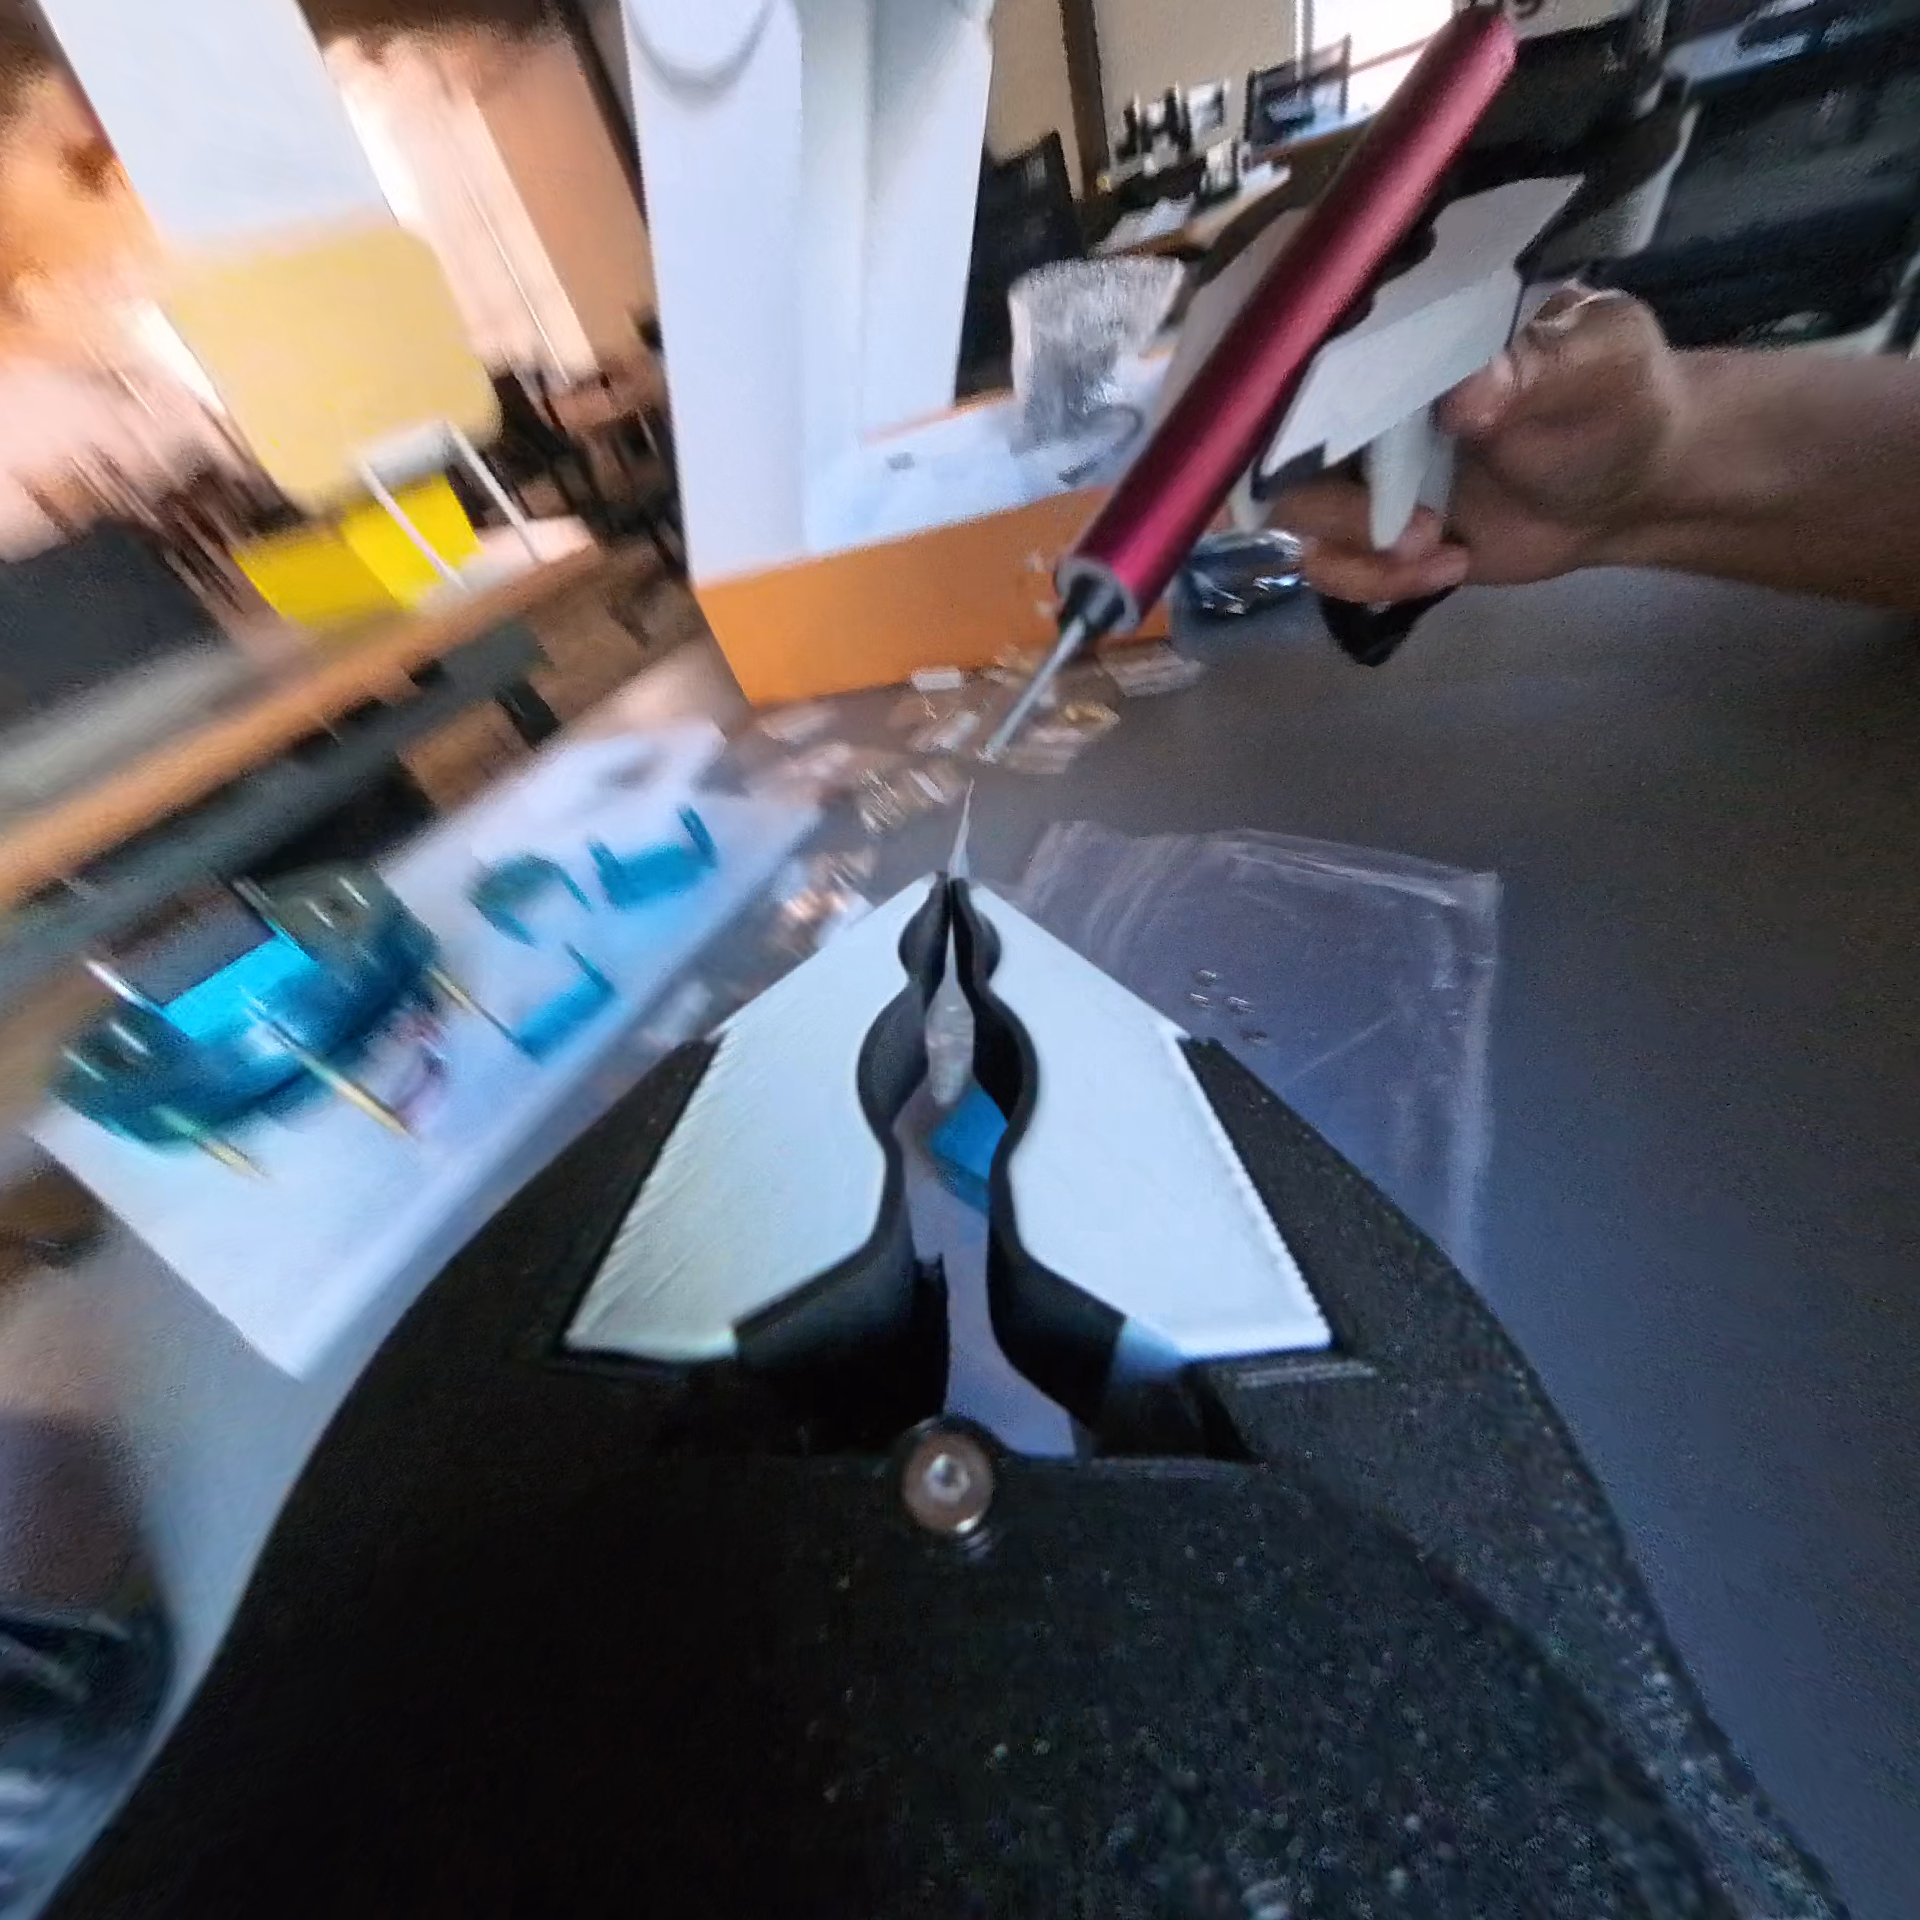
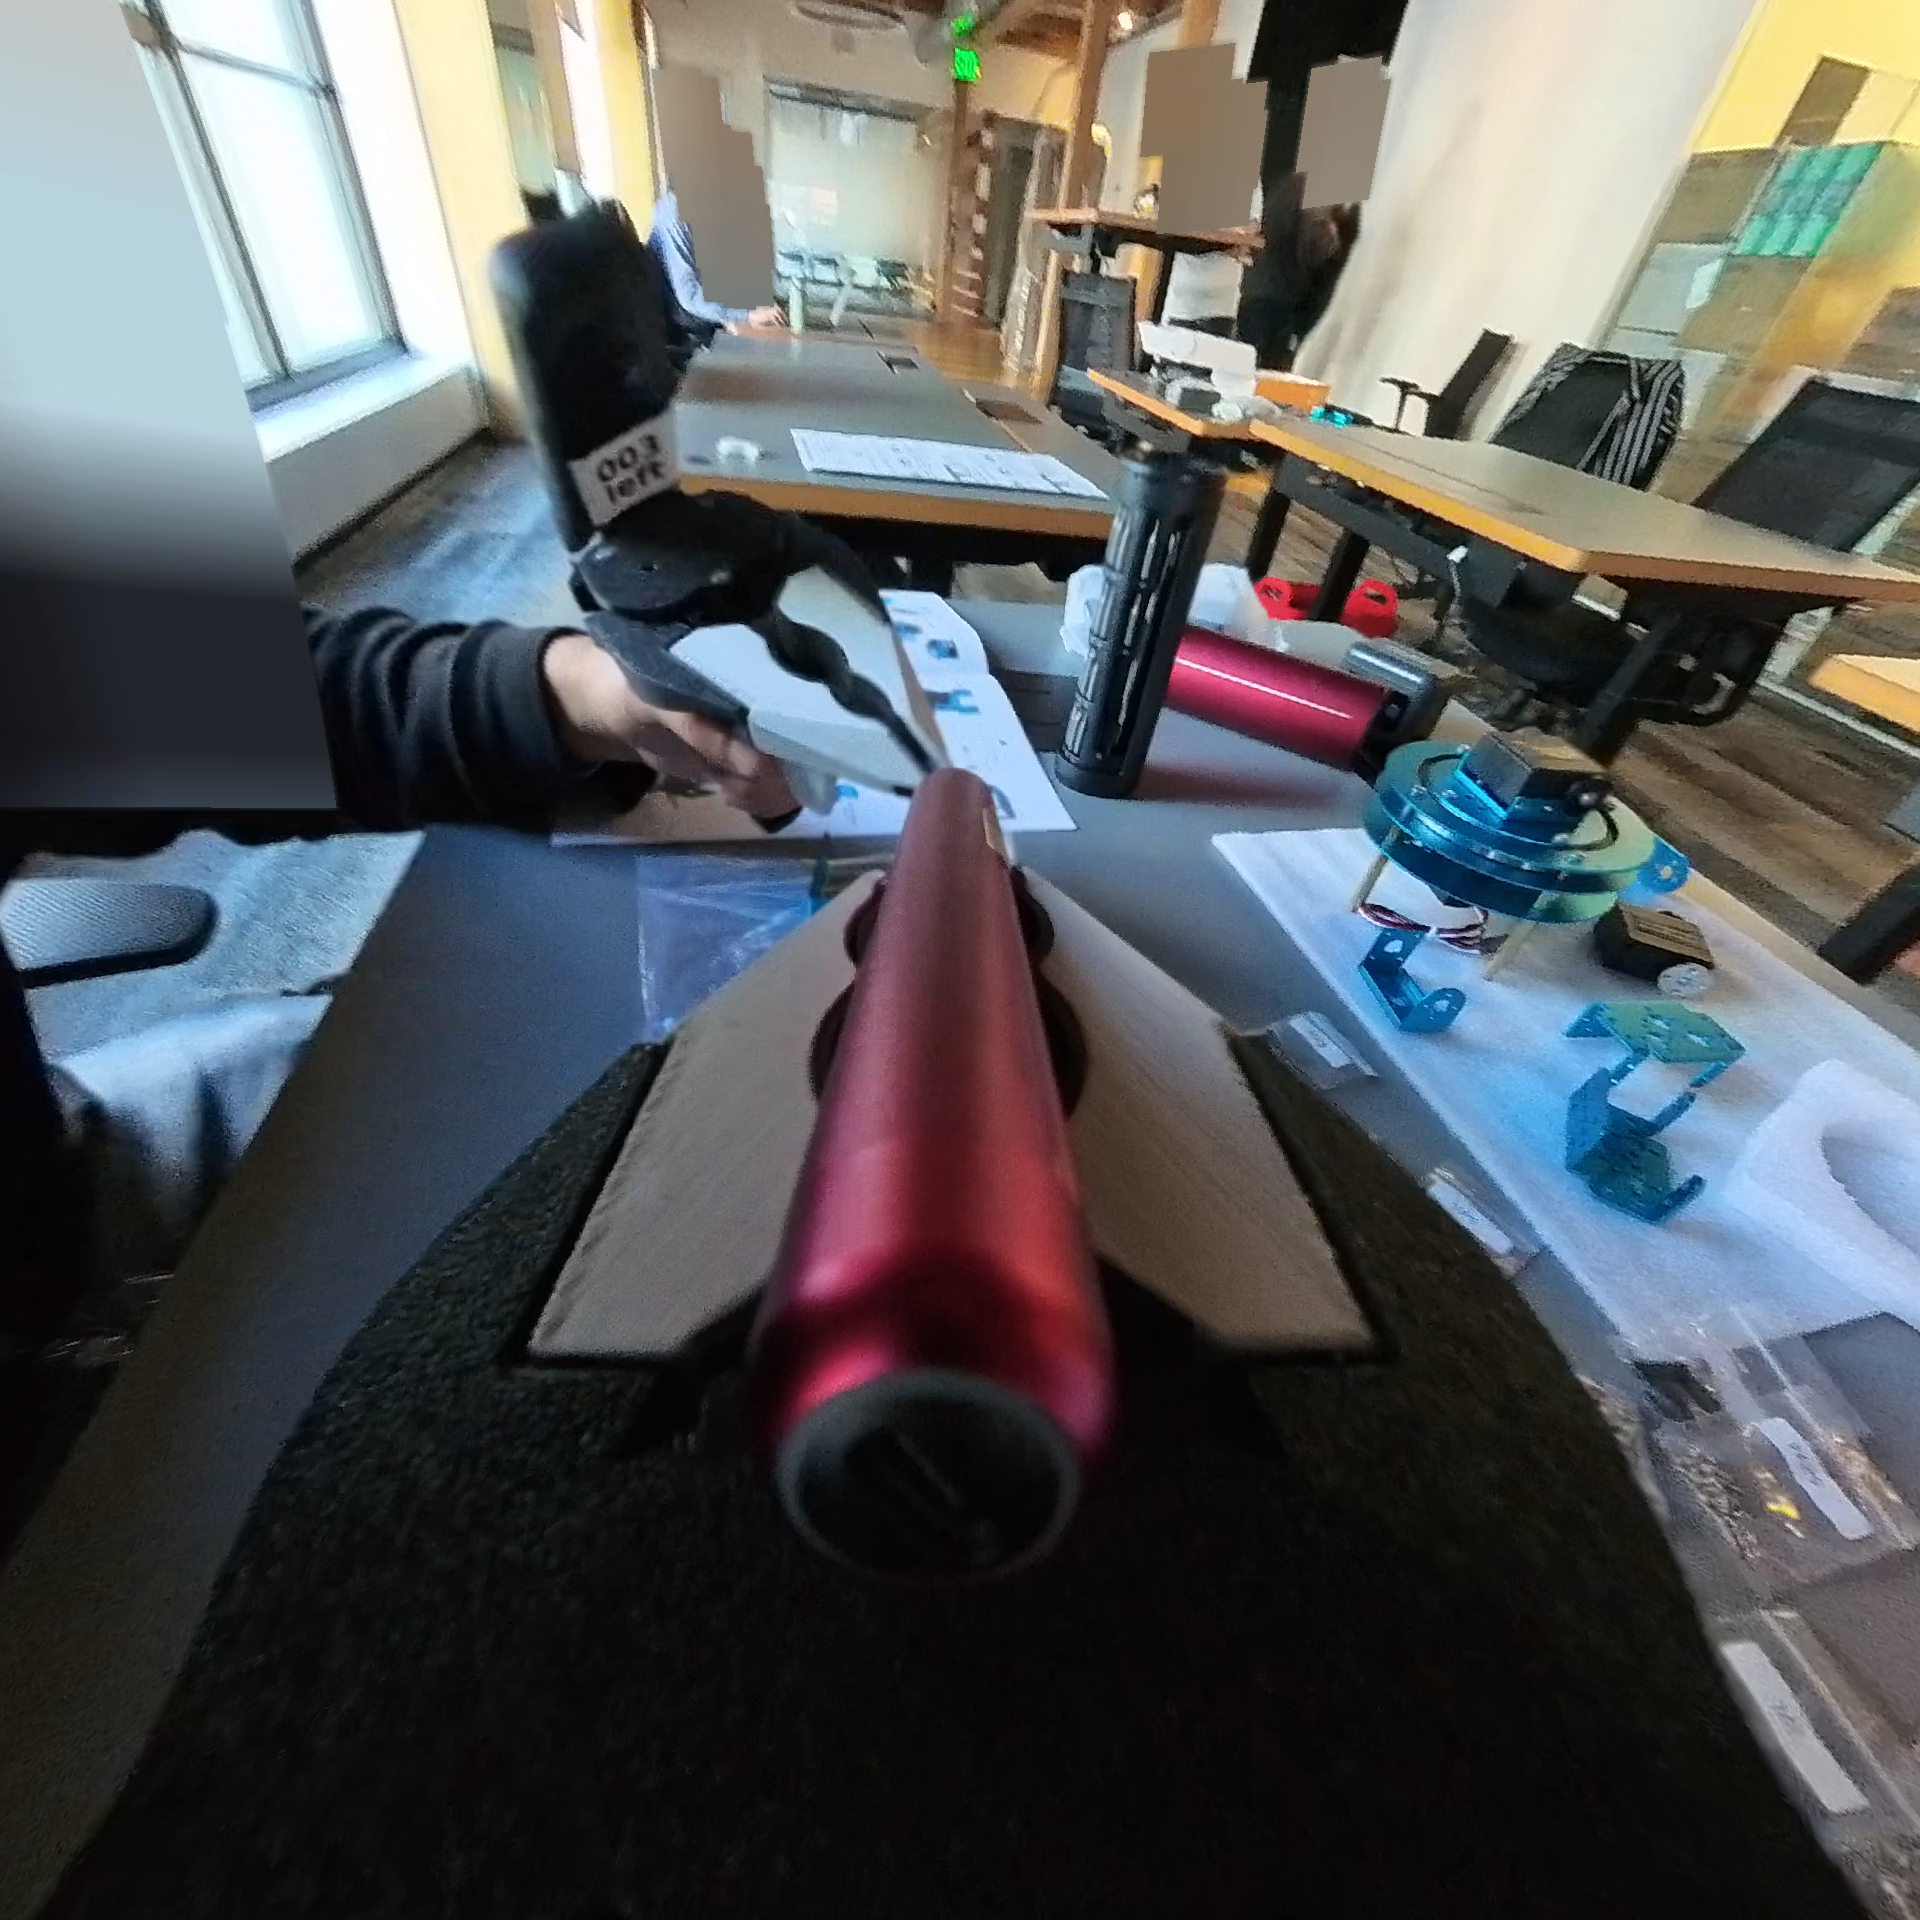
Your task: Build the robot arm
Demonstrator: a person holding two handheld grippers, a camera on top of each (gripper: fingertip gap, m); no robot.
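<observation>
The right tool (image 2: 940, 935) was clenched round the middle of a stiff, smooth red screwdriver (image 2: 935, 1122) held above the tabletop (image 1: 1558, 1039), while the left tool (image 1: 951, 894) pinched a thin, limp clear plastic bag (image 1: 954, 1023).

Left wrist view: whole left side motion-blurred; the blue round chassis (image 1: 223, 1023) & blue brackets (image 1: 582, 935) show as smears, no detail. Small clear item (image 1: 951, 1049) pinched in the left gripper (image 1: 951, 894) is mostly hidden betw. the jaws, can't tell what it is. Tiny parts (image 1: 1226, 1006) on the plastic bag (image 1: 1278, 935) too small to ID.

Right wrist view: red screwdriver (image 2: 935, 1091) hides its own bit & the gap of the right gripper (image 2: 940, 914). Bags (image 2: 1766, 1507) at right edge cut off, contents unclear.
</observation>
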